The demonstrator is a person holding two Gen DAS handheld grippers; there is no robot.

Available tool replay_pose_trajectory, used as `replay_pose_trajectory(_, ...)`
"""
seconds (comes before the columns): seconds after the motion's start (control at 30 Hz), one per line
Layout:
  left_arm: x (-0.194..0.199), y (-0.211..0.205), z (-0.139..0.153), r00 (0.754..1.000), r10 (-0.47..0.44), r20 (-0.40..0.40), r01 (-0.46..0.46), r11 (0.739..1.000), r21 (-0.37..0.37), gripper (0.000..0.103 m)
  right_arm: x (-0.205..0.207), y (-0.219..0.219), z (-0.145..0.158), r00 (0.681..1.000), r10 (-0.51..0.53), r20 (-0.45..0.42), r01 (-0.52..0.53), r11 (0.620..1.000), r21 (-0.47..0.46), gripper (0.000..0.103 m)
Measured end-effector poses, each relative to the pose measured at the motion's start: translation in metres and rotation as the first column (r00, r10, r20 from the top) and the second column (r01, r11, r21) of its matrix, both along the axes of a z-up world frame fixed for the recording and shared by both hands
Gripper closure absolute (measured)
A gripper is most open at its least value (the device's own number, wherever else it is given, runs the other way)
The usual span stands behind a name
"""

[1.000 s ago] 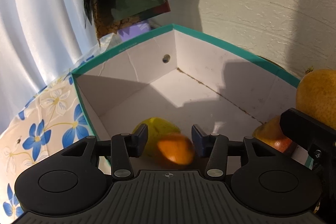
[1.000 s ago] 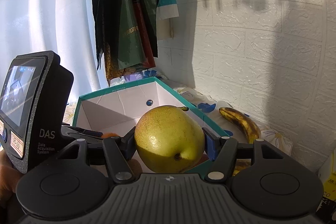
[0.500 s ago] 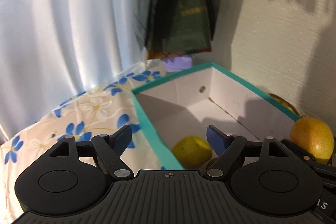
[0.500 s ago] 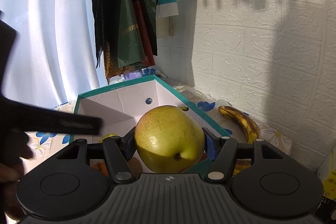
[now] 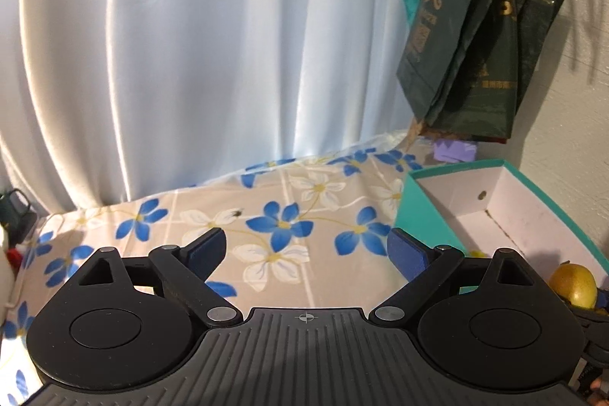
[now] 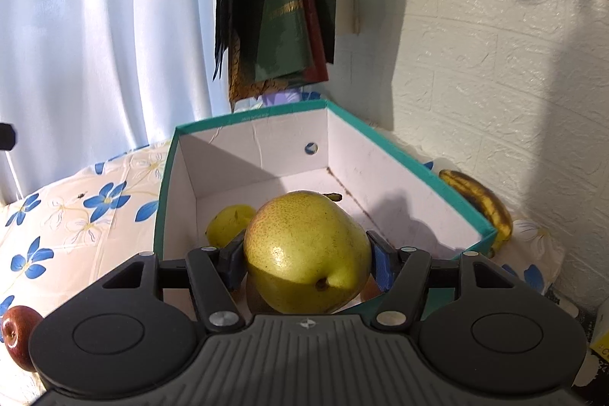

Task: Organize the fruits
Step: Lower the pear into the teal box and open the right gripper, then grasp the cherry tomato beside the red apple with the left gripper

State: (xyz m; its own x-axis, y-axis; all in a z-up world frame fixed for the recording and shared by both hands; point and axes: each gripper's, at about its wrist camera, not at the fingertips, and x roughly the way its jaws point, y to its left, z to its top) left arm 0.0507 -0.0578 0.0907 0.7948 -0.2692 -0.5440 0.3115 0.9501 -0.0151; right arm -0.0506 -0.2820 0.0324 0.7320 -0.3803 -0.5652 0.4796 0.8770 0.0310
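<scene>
My right gripper (image 6: 306, 255) is shut on a large yellow-green pear (image 6: 304, 253) and holds it over the near edge of the teal box (image 6: 247, 118) with its white inside. A smaller yellow fruit (image 6: 228, 223) lies in the box's near left corner. My left gripper (image 5: 306, 248) is open and empty above the flowered cloth, left of the box (image 5: 418, 212). The held pear also shows in the left wrist view (image 5: 573, 284) at the far right.
A spotted banana (image 6: 481, 202) lies on the cloth right of the box, by the white brick wall. A red apple (image 6: 17, 335) sits at the near left. Dark green bags (image 6: 274, 6) hang behind the box. A white curtain is at the left.
My left gripper let an orange fruit go into the box, opened wide and swung left away from the box. My right gripper carried the pear forward over the box's near edge.
</scene>
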Motion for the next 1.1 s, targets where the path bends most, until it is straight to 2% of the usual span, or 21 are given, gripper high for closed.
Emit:
replay_pose_trajectory(0.07, -0.002, 0.012, -0.004, 1.0, 0.024, -0.013, -0.024, 1.0, 0.007, 0.008, 0.004, 0.001, -0.004, 1.0, 0.006, -0.022, -0.006, 1.0, 0.002, 0.04)
replay_pose_trajectory(0.4, -0.015, 0.07, -0.028, 0.985, 0.151, -0.083, -0.147, 0.988, 0.047, 0.008, 0.018, 0.012, -0.011, 0.99, -0.03, -0.137, 0.011, 0.99, -0.139, 0.041)
replay_pose_trajectory(0.53, -0.02, 0.086, -0.035, 0.976, 0.19, -0.108, -0.185, 0.981, 0.058, 0.008, 0.024, 0.007, -0.012, 0.984, -0.059, -0.169, 0.032, 0.987, -0.158, 0.04)
replay_pose_trajectory(0.63, -0.025, 0.093, -0.038, 0.972, 0.204, -0.119, -0.197, 0.978, 0.063, 0.007, 0.024, 0.005, -0.01, 0.985, -0.054, -0.166, 0.032, 0.991, -0.134, 0.037)
replay_pose_trajectory(0.67, -0.027, 0.094, -0.039, 0.973, 0.199, -0.12, -0.193, 0.979, 0.062, 0.007, 0.022, 0.005, -0.008, 0.986, -0.053, -0.158, 0.033, 0.992, -0.124, 0.034)
replay_pose_trajectory(0.73, -0.033, 0.094, -0.042, 0.976, 0.183, -0.117, -0.177, 0.982, 0.061, 0.006, 0.018, 0.008, -0.003, 0.991, -0.054, -0.124, 0.037, 0.991, -0.131, 0.02)
replay_pose_trajectory(0.9, -0.053, 0.079, -0.053, 0.991, 0.096, -0.09, -0.087, 0.991, 0.099, 0.005, -0.001, 0.03, 0.021, 1.0, 0.008, 0.018, -0.004, 0.977, -0.211, 0.0)
replay_pose_trajectory(1.0, -0.067, 0.066, -0.062, 0.996, 0.011, -0.093, -0.001, 0.995, 0.1, 0.005, -0.017, 0.05, 0.039, 0.99, 0.09, 0.112, -0.059, 0.966, -0.252, 0.0)
replay_pose_trajectory(1.1, -0.082, 0.048, -0.072, 0.994, -0.07, -0.087, 0.08, 0.99, 0.118, 0.005, -0.035, 0.07, 0.048, 0.964, 0.173, 0.201, -0.116, 0.957, -0.265, 0.0)
